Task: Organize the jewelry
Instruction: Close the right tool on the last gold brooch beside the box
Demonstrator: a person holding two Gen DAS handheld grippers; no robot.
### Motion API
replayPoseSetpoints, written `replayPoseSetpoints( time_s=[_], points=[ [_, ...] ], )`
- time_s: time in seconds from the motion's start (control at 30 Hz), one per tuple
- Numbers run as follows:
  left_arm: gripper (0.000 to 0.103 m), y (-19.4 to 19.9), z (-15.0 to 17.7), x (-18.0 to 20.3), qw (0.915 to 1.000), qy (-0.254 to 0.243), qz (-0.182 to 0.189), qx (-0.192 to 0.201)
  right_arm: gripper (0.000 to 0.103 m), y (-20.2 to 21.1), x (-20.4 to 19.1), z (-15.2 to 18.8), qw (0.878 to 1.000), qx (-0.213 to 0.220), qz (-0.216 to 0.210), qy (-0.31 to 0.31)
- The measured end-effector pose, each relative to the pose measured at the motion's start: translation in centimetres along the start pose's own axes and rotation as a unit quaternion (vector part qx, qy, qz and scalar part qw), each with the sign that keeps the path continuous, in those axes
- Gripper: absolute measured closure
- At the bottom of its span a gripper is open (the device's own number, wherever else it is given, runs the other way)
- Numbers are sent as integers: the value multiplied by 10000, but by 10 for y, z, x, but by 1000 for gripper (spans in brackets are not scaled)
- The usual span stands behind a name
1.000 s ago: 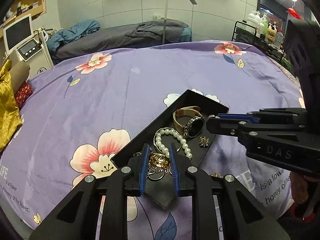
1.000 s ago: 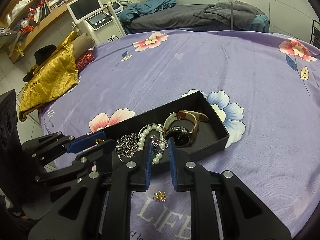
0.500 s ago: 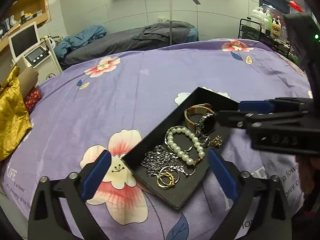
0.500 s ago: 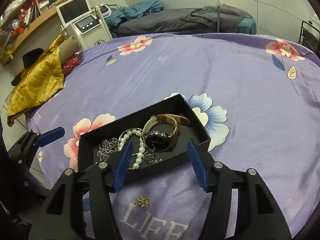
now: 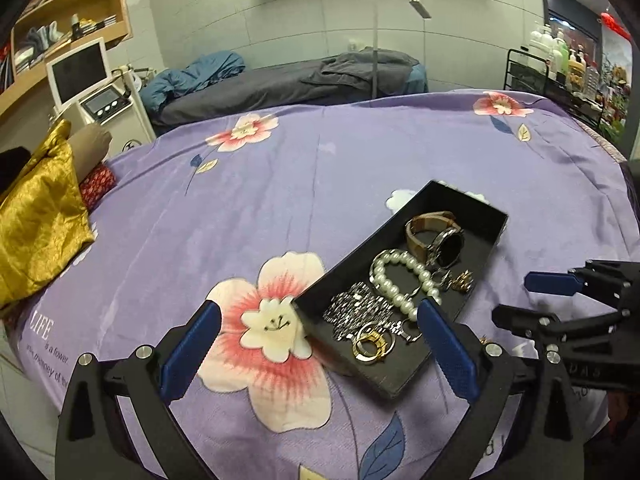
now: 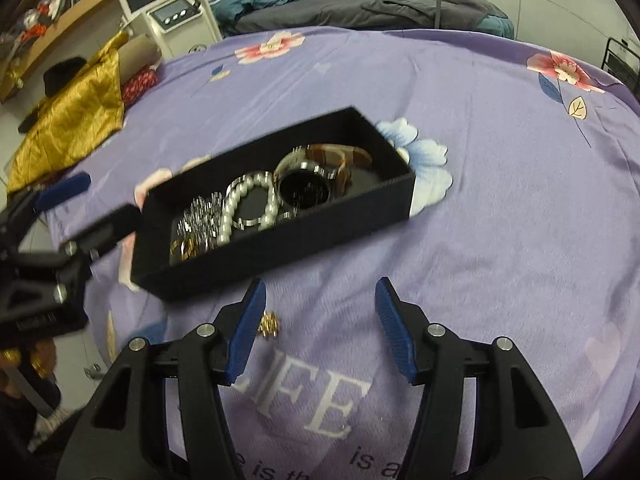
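My right hand-held gripper [image 6: 318, 328] is spread wide and holds nothing; my left hand-held gripper [image 5: 318, 346] is also wide open and empty, hanging near the box's near left end. The black box [image 6: 276, 246] sits on the purple bedspread [image 6: 500, 200] at about 11 o'clock from my right fingers, with the watch [image 6: 306, 188], pearl bracelet [image 6: 250, 204], silver chain piece [image 6: 198, 216] and gold rings [image 5: 372, 346] already inside. One small gold charm [image 6: 269, 323] lies loose on the bedspread, just outside the box's near wall and right beside my left-hand pad, at about 9 o'clock from the gap. I judge that picking it up is the step in hand. To do it well I'd shift left until the charm sits centred between the pads, come down close to the cloth, and close slowly so I pinch metal and not fabric.
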State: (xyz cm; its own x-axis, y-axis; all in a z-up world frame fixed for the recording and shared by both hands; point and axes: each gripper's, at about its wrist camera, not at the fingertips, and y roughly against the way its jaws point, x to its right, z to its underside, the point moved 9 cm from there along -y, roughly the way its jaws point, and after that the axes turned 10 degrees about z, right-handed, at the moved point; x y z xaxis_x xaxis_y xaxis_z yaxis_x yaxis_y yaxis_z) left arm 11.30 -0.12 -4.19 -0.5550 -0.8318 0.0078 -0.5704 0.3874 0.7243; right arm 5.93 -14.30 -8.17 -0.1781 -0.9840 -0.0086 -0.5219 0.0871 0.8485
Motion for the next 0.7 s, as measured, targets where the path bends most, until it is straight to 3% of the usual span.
replayPoseSetpoints(
  time_s=[0.3, 0.7],
  points=[
    [7, 2, 35, -14, 9992, 239, -105, -291, 46, -4, -13, 19, 9991, 43, 144, 397],
    [7, 5, 35, -4, 9995, 215, -21, -225, 46, -5, -27, 23, 9972, 52, 231, 716]
  ],
)
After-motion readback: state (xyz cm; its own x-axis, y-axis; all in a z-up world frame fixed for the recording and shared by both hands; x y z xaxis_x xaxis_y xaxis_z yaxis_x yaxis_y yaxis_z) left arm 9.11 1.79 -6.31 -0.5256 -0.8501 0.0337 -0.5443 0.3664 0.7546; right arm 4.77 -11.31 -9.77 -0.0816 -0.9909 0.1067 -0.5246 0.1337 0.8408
